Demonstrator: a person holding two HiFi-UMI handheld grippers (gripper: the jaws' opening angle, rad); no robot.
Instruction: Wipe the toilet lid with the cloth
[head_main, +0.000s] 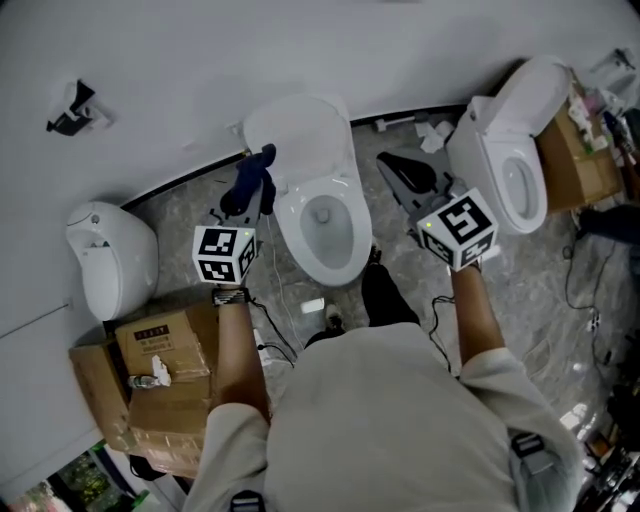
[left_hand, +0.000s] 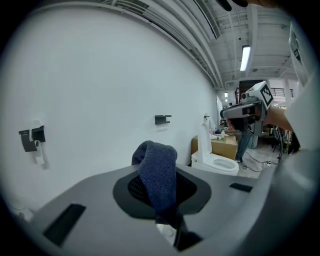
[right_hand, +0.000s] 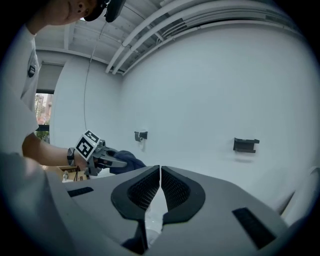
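Note:
The white toilet stands in the middle of the head view, its lid (head_main: 298, 130) raised against the wall and the bowl (head_main: 325, 228) uncovered. My left gripper (head_main: 248, 196) hovers at the lid's left side, shut on a dark blue cloth (head_main: 252, 178). In the left gripper view the cloth (left_hand: 158, 172) bulges up from between the jaws of the left gripper (left_hand: 159, 192) and hides the tips. My right gripper (head_main: 402, 172) is off the bowl's right side. Its jaws meet with nothing between them in the right gripper view (right_hand: 160, 175), where the cloth (right_hand: 127, 161) also shows.
A second toilet (head_main: 508, 152) stands at the right beside a cardboard box (head_main: 580, 165). A white fixture (head_main: 112, 258) sits at the left, with more cardboard boxes (head_main: 165, 375) near my left arm. Cables (head_main: 575, 280) trail over the grey floor. Dark brackets (right_hand: 246, 145) are fixed to the wall.

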